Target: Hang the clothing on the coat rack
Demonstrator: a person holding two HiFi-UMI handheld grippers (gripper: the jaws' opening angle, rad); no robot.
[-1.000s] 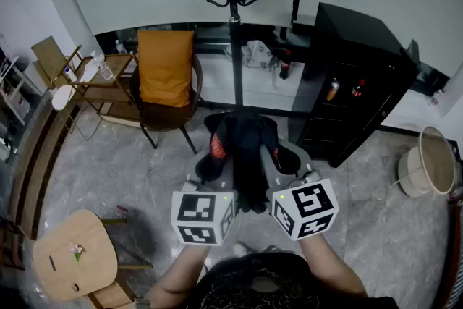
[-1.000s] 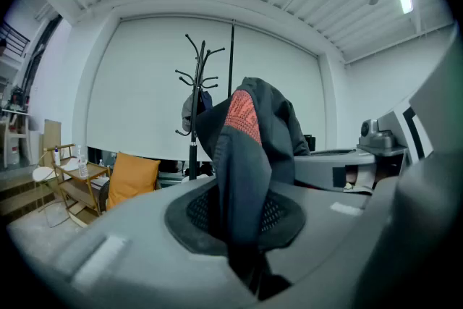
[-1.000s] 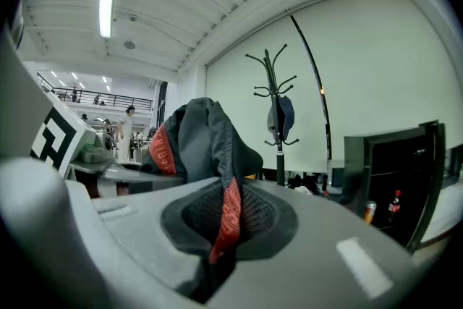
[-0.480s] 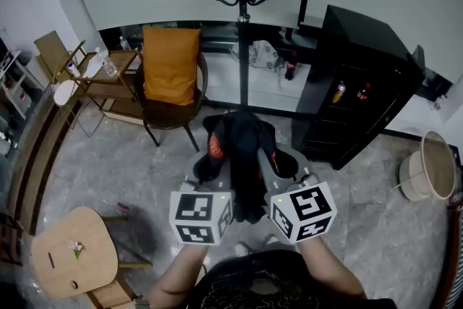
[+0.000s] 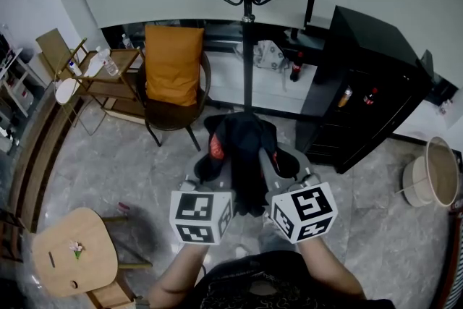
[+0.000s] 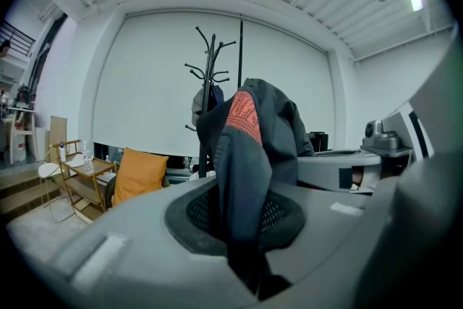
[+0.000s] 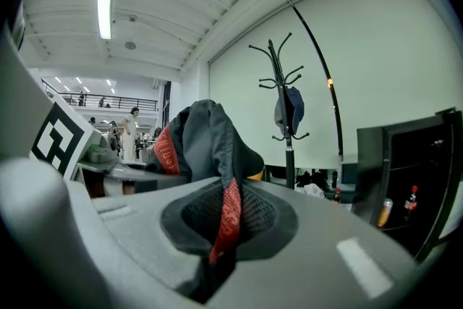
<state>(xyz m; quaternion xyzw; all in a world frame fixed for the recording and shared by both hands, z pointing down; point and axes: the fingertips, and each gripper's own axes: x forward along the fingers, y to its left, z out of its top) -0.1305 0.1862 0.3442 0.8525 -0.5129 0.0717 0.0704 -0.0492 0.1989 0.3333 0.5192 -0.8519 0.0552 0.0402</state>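
2 grippers, the left gripper (image 5: 208, 168) and the right gripper (image 5: 286, 164), each pinch a fold of the dark clothing (image 5: 242, 148) bunched between them, while the coat rack (image 5: 248, 47) stands well ahead of both, so pickup looks done and hanging is left.

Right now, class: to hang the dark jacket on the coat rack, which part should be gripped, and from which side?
Probably its red-trimmed edge, pinched at two spaced spots from the person's side: the dark jacket humps between, leaving a span to drop over a coat rack hook.
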